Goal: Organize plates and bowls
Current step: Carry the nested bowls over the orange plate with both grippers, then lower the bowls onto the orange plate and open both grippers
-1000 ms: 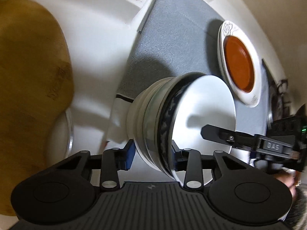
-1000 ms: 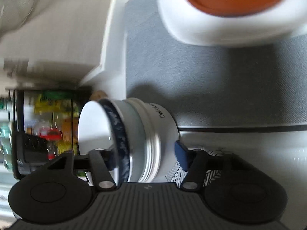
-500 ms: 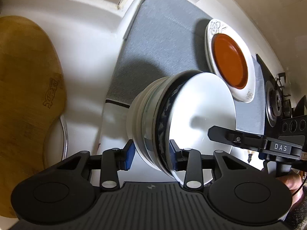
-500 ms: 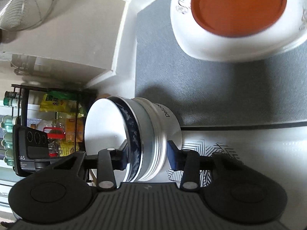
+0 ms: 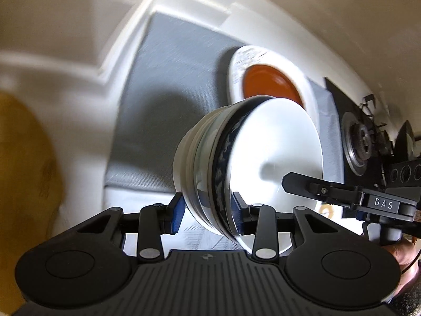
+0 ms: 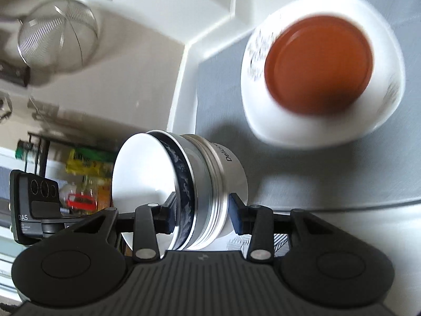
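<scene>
Landmark: we take the grey mat [image 5: 168, 84] on the white table [image 5: 79, 121] as our reference for all places.

Bowl stack: we see a stack of nested bowls [image 5: 236, 163], the innermost white inside with a dark blue patterned band, the outer ones white. It is turned on its side and held above the near edge of the mat, its shadow falling on the mat.

Left tool: the left tool [image 5: 206, 212] grips the stack, its blue pads [image 5: 176, 210] pressed against the outer bowl on one side and the patterned rim on the other.

Right tool: the right tool [image 6: 202, 212] is likewise closed on the same stack [image 6: 184, 184], one finger inside the open mouth and the other against the white base. From the left wrist view we see its body [image 5: 368, 200] reaching in beside the stack's open mouth.

Plates: a white plate [image 6: 323, 131] with a printed rim lies on the far part of the mat, an orange plate [image 6: 318, 65] resting on it.

Surroundings: a wooden board [image 5: 23, 184] lies on the table well left of the mat; a gas burner [image 5: 360, 139] sits beyond its right edge; a wire strainer [image 6: 58, 36] hangs on the wall beyond the mat.
</scene>
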`<state>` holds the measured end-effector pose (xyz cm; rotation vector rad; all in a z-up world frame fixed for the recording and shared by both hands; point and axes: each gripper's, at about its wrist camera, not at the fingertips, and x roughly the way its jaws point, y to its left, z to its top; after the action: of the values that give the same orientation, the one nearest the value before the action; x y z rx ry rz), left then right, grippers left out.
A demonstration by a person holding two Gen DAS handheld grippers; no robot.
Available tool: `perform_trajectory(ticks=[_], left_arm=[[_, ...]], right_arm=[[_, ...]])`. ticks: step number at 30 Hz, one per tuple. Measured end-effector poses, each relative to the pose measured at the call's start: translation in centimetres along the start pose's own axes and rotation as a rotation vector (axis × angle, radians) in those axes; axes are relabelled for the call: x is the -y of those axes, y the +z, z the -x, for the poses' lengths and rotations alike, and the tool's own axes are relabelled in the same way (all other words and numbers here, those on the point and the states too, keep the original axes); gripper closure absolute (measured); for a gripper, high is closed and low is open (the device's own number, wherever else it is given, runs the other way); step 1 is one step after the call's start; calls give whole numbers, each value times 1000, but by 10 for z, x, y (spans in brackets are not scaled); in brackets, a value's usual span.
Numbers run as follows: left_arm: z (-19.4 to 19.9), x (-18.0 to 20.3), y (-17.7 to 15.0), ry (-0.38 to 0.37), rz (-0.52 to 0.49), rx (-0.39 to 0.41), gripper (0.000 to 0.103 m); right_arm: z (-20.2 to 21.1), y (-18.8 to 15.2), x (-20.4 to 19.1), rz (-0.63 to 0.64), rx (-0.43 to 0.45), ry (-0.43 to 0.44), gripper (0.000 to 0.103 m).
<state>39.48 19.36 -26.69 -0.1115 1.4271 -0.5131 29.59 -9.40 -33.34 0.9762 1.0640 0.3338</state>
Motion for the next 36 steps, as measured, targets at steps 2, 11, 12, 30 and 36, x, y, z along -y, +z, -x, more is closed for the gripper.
perform_trajectory(ticks=[2,11,12,30,36], left_arm=[[3,14,9,-10,-27,17,63],[-6,66,60,-37,-91,64,63],[-8,70,63,-34,-91,70,63],[-84,91,105,-3,-122,18,62],[-101,80,111,-42,-95,17,62]], right_arm=[[14,10,-4,18,38,-20,59],[54,61,-6,75,152,-109,61],[56,66,-4,74,158,-119,62],[29,94,45,13,181,-266,63],[22,102,59,-1,186,-279,63]])
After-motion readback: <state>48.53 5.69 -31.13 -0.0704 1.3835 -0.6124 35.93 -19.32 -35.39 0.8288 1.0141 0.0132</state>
